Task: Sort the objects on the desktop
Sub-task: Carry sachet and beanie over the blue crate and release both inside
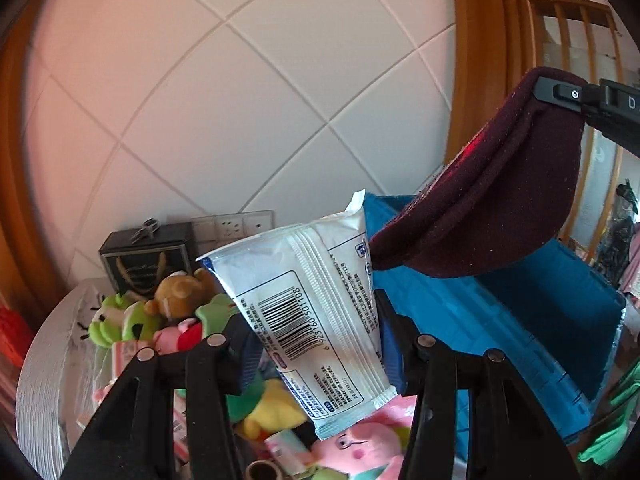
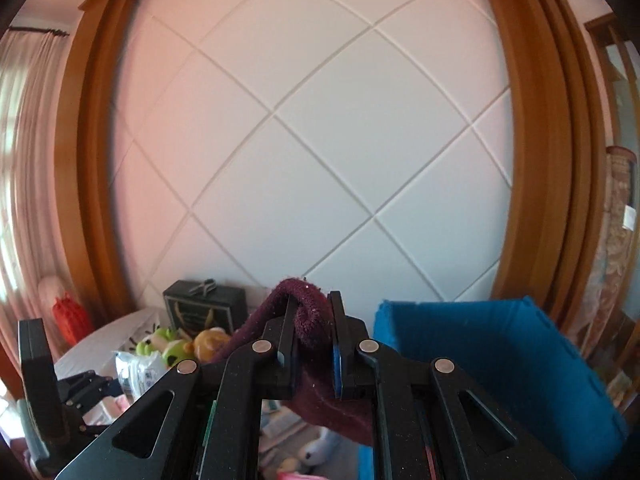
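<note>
My left gripper (image 1: 316,344) is shut on a white plastic packet with a barcode (image 1: 316,304) and holds it up above a pile of plush toys (image 1: 168,312). My right gripper (image 2: 314,332) is shut on a dark maroon sock (image 2: 308,312), lifted in the air; the sock hangs down below the jaws. In the left wrist view the sock (image 1: 492,204) hangs from the right gripper (image 1: 576,100) at the upper right, above the blue bin (image 1: 520,320). The packet also shows in the right wrist view (image 2: 136,372) at the lower left.
The blue foam bin (image 2: 488,364) stands at the right. A black box with a clip on top (image 1: 148,260) stands against the tiled wall beside a white socket plate (image 1: 232,224). Green, brown, yellow and pink plush toys and small packets lie on the white round table (image 1: 44,360).
</note>
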The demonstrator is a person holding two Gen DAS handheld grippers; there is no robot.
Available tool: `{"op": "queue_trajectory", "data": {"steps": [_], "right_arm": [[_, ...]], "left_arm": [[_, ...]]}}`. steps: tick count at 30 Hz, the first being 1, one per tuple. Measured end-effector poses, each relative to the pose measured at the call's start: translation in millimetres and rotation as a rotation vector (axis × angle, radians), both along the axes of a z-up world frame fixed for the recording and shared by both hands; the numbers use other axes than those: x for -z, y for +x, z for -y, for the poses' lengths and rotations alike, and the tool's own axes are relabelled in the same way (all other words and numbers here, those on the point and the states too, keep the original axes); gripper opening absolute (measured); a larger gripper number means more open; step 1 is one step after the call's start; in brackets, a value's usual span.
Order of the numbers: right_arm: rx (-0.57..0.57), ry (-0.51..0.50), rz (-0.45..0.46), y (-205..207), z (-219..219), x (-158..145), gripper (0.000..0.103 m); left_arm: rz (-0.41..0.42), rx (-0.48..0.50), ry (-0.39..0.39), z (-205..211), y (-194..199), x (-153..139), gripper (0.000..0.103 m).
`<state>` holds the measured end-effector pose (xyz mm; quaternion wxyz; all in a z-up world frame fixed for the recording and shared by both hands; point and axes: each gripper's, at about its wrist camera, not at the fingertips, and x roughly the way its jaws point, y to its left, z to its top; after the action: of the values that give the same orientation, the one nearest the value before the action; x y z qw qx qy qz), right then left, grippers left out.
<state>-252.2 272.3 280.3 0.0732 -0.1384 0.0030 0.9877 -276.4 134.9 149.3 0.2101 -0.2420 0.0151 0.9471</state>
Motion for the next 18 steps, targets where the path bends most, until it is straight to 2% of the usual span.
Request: {"op": "queue_trajectory", "data": {"steps": [5,8,12,18], "right_arm": [[0.122,0.016,0.017,18.8,-77.1,-36.4,0.011],[0.184,0.018,0.077,20.8,-124.4,-40.5,0.012],[0.251,0.018,0.184,13.6,-182.2,-20.7,0.012],[0.294,-0.071,0.337,-13.8,-253.2,44.7,0.012]], "left_arm": [[0.033,0.130,-0.019,-94.4,-10.3,-29.9,0.049],[0.113,0.206,-0.034,-150.2,-20.0,-34.0,0.049],[0.244,0.264,-0.107,-222.4,-40.9,-22.2,0.049],[0.373,0.253,-0.249,-302.8,-79.8,10.4,0.049]]}}
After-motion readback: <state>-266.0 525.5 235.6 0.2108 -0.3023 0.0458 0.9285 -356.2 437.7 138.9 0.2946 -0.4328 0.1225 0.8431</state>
